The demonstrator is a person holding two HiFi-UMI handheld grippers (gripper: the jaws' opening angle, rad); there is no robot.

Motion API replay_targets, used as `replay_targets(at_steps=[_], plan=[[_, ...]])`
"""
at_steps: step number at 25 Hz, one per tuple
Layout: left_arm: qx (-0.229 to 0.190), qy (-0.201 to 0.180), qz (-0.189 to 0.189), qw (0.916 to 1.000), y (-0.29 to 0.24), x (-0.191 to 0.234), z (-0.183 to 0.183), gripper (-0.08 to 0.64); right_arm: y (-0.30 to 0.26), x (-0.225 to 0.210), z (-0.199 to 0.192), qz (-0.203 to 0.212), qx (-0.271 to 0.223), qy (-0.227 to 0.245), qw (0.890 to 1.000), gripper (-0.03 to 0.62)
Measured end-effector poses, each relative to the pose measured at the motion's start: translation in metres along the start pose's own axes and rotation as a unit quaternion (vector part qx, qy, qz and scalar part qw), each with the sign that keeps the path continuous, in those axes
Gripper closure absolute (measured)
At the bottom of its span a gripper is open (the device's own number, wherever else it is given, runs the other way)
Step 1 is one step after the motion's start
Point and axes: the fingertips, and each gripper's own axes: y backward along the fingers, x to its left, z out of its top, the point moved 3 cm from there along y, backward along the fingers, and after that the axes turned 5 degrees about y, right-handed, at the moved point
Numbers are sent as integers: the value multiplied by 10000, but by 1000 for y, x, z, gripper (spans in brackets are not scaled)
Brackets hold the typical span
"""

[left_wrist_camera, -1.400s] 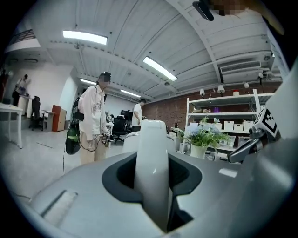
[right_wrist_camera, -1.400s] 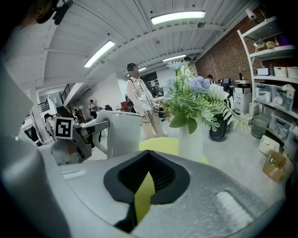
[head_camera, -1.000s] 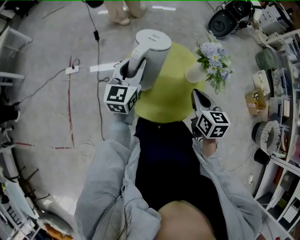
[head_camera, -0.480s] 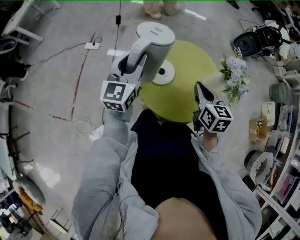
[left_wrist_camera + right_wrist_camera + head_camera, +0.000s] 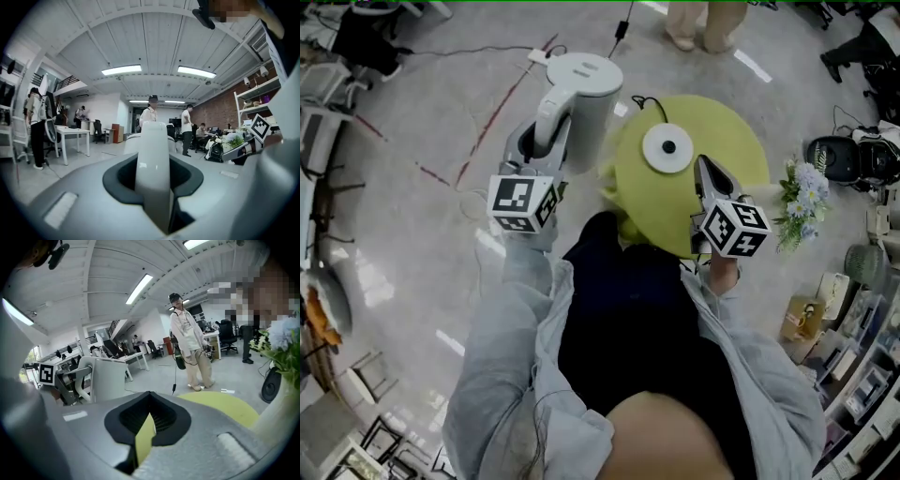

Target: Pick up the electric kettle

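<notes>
Kettle handle [image 5: 551,117] clamped between left gripper [image 5: 531,156] jaws; right gripper [image 5: 703,170] jaws together, empty.

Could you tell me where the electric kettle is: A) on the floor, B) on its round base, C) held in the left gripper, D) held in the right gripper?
C: the left gripper clamps the handle of the electric kettle, while the round base sits bare on the table.
</notes>
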Motion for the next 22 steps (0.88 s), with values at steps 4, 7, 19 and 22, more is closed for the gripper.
replay_targets(at_steps=[4,7,19,22], plan=[[-17,76,644,9979,39,19,-11,425,-19,12,2,394,66,246,9989,591],[-9,153,1133,9934,70,30,-20,425,-33,24,4,711,119,411,9966,591],[37,605,2587,9640,170,47,-54,425,-69,69,12,1547,147,1018,9826,591],[34,731,2899,9543,191,47,-63,425,-75,77,12,1687,181,1150,9788,592]])
